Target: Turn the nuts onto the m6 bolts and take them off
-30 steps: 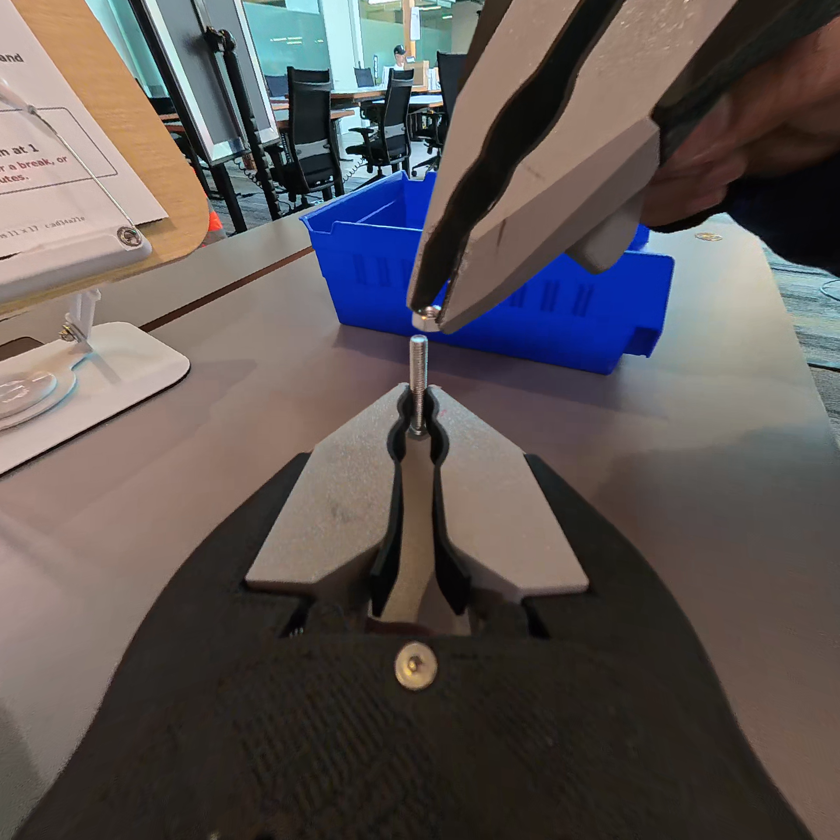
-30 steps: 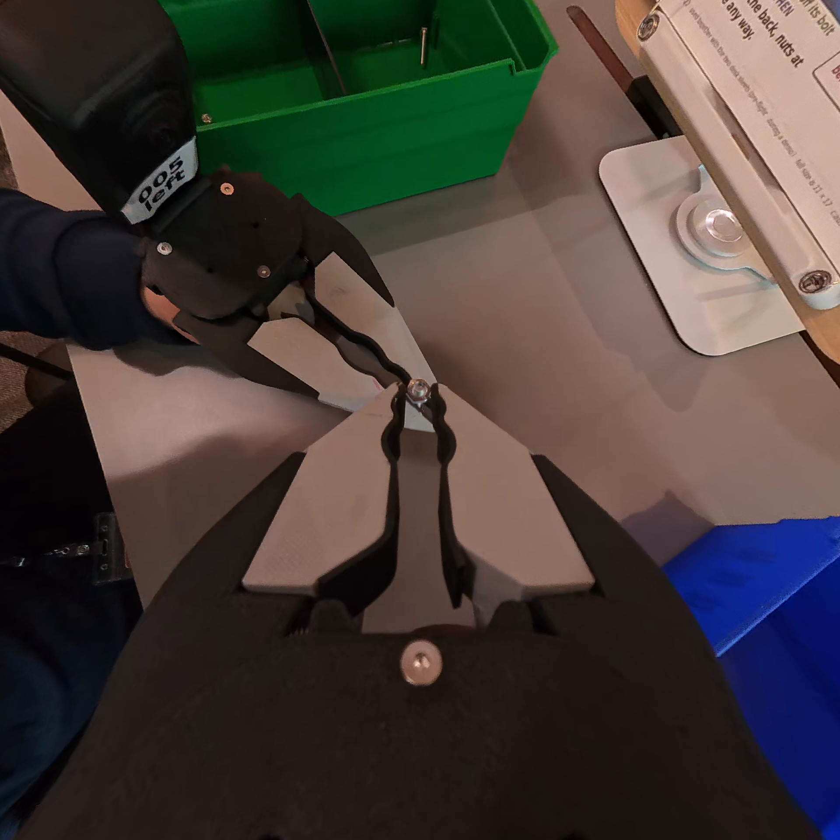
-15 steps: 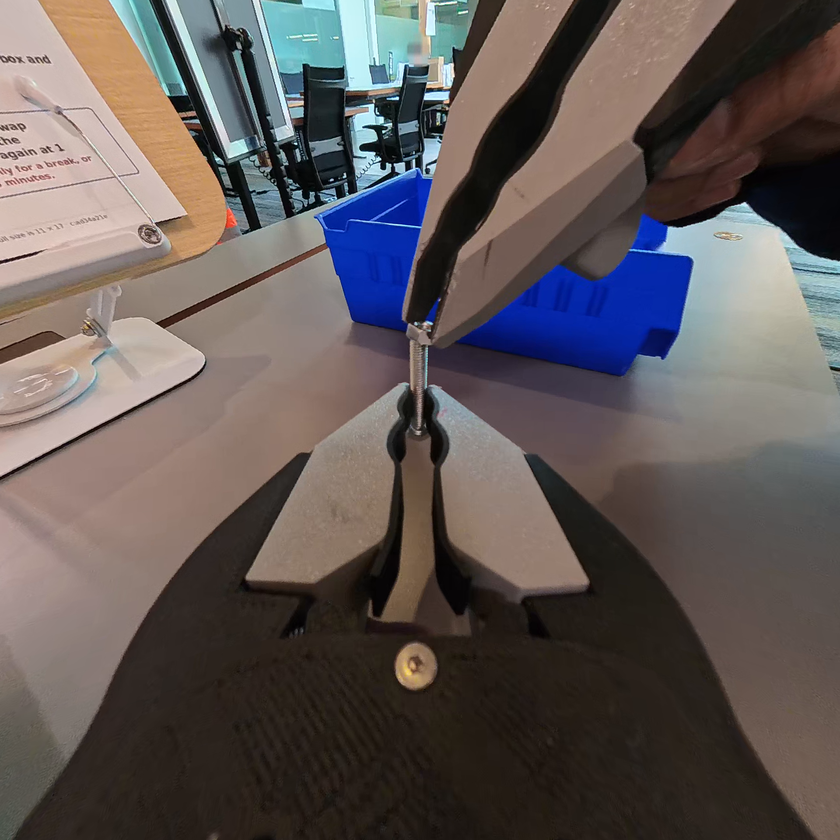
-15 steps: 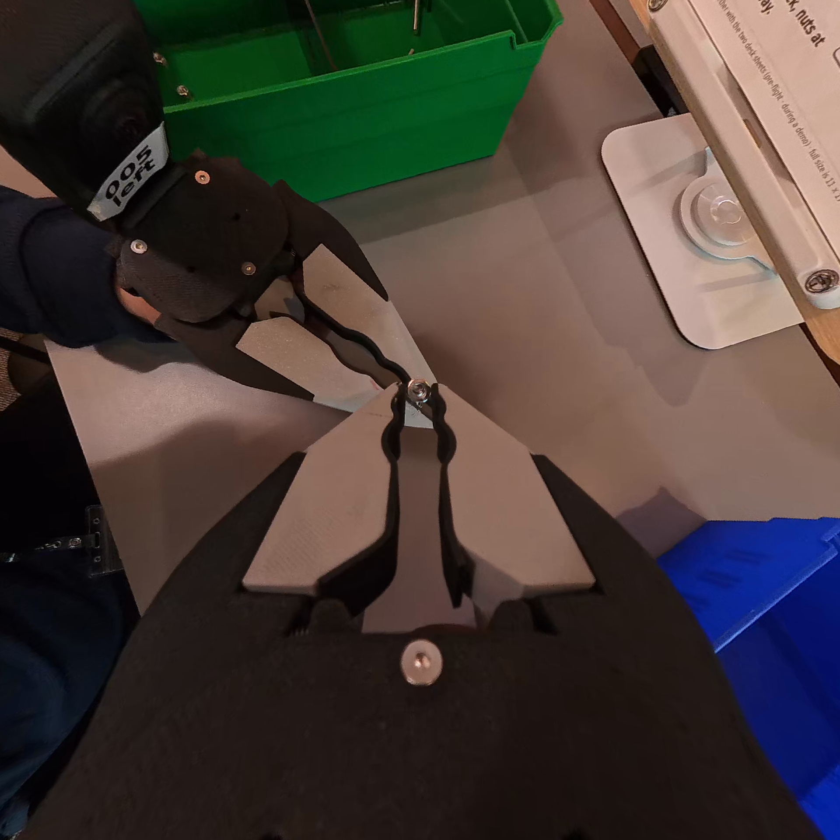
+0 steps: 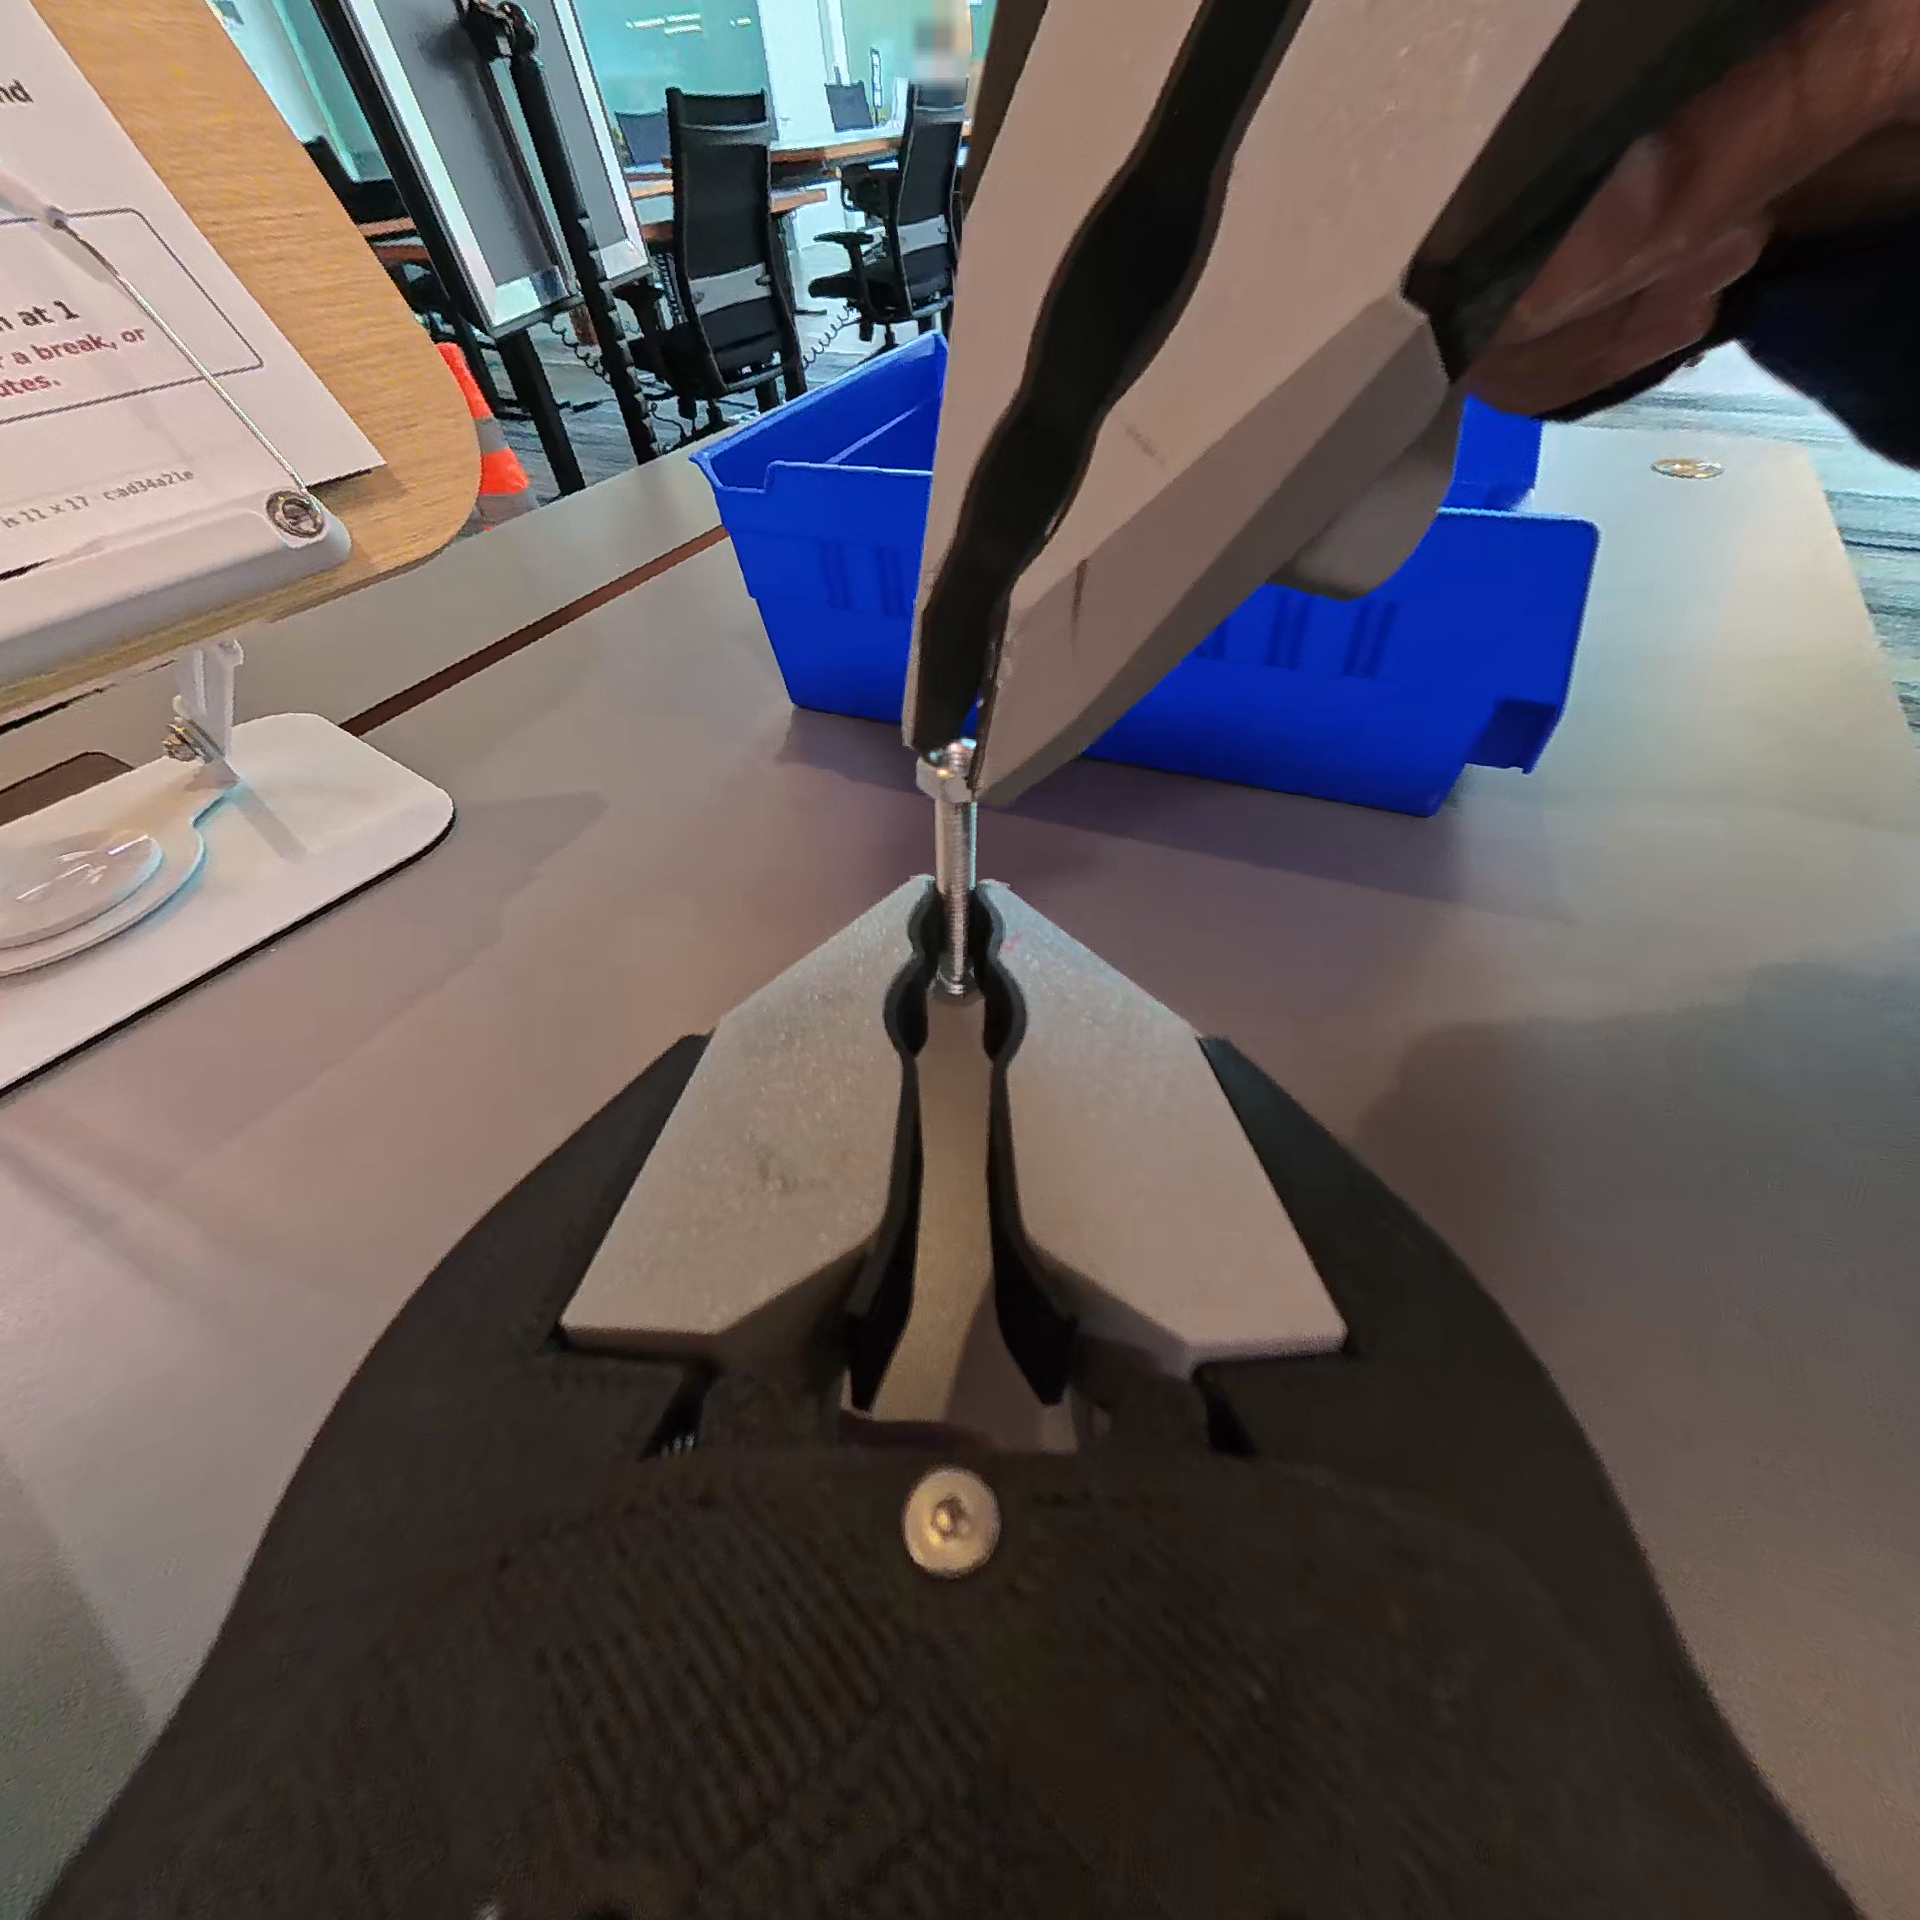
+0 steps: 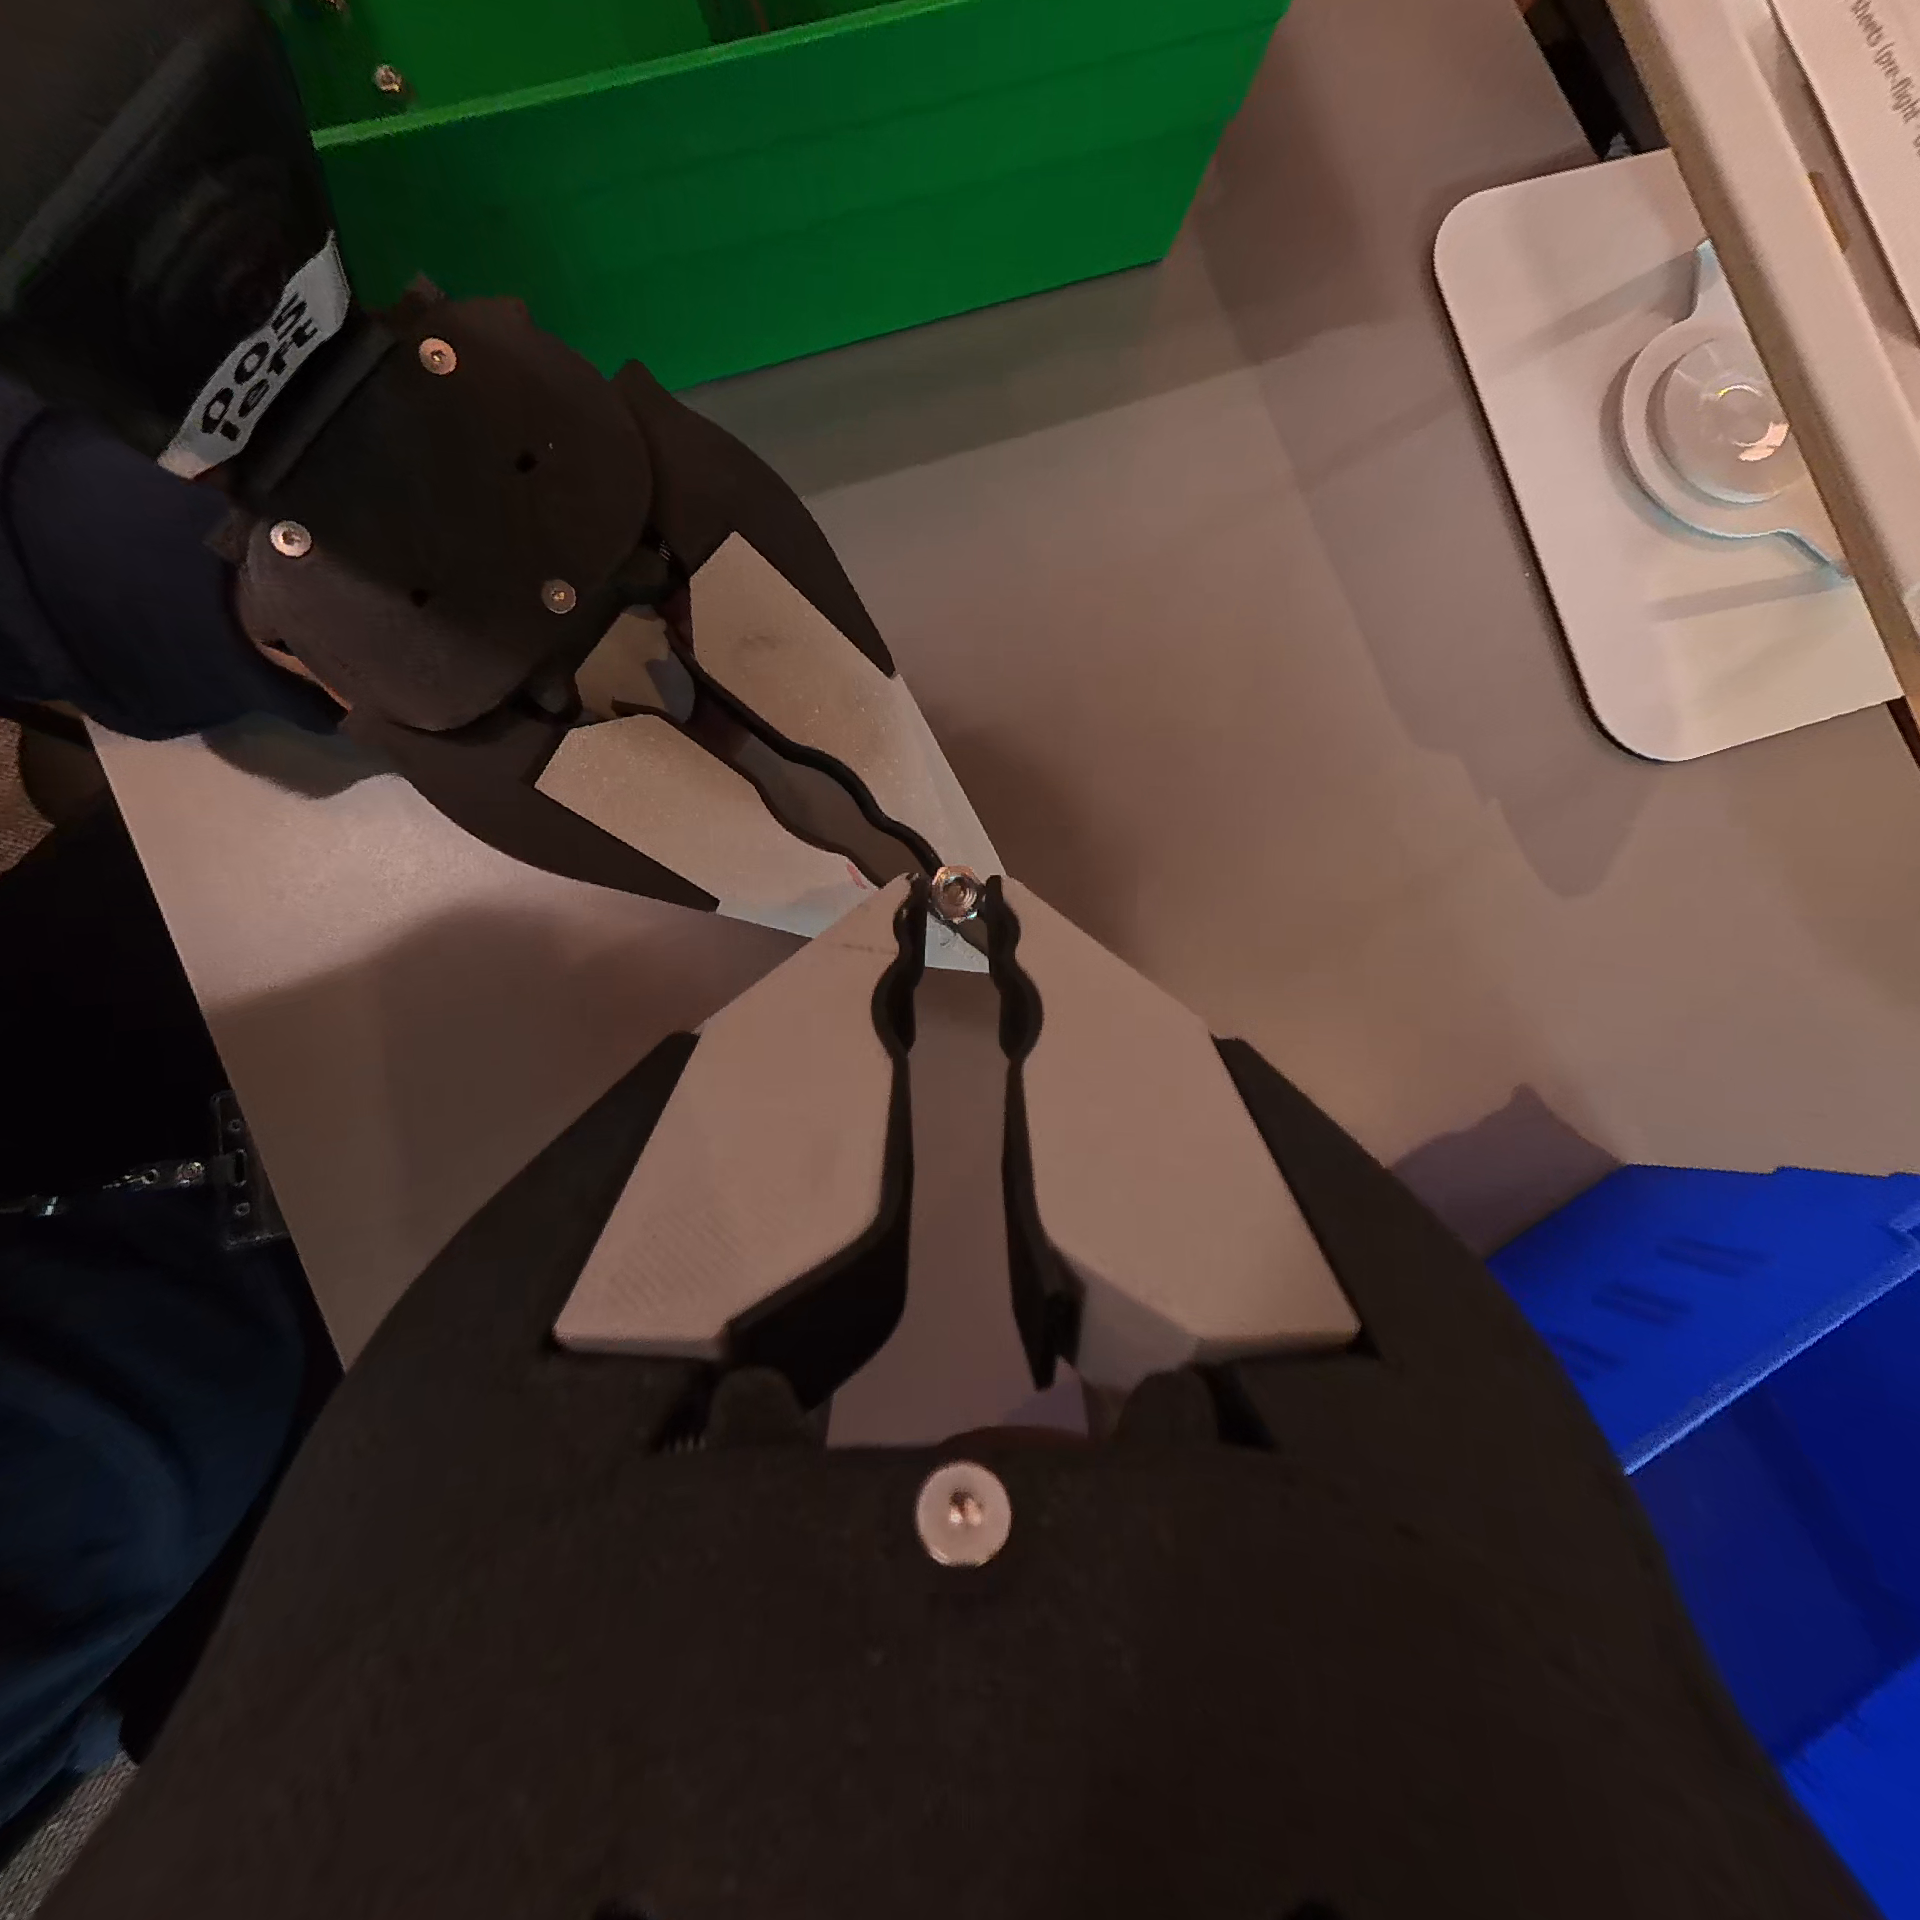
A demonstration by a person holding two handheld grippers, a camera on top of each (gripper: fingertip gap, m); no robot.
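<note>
My left gripper (image 5: pixel 951 935) is shut on a silver bolt (image 5: pixel 952 868) and holds it upright above the grey table, threaded end up. My right gripper (image 5: pixel 961 748) comes down from above and is shut on a small silver nut (image 5: pixel 943 769) that sits on the bolt's top end. In the right wrist view the nut (image 6: pixel 954 894) shows end-on between my right gripper's (image 6: pixel 954 902) tips, with the left gripper (image 6: pixel 914 862) just beyond and below it, coming in from the left.
A blue bin (image 5: pixel 1299 665) stands behind the grippers, also low right in the right wrist view (image 6: pixel 1714 1351). A green bin (image 6: pixel 790 177) sits at the far side. A white stand base (image 5: pixel 208 842) with a sign board is at the left. A person's sleeve (image 6: pixel 94 582) is at the left. Both grippers' tips are close together, under 4 cm apart.
My right gripper has come down with the nut: it hovered just above the bolt's tip a second ago and now the nut sits on the tip. Both views have shifted slightly.
</note>
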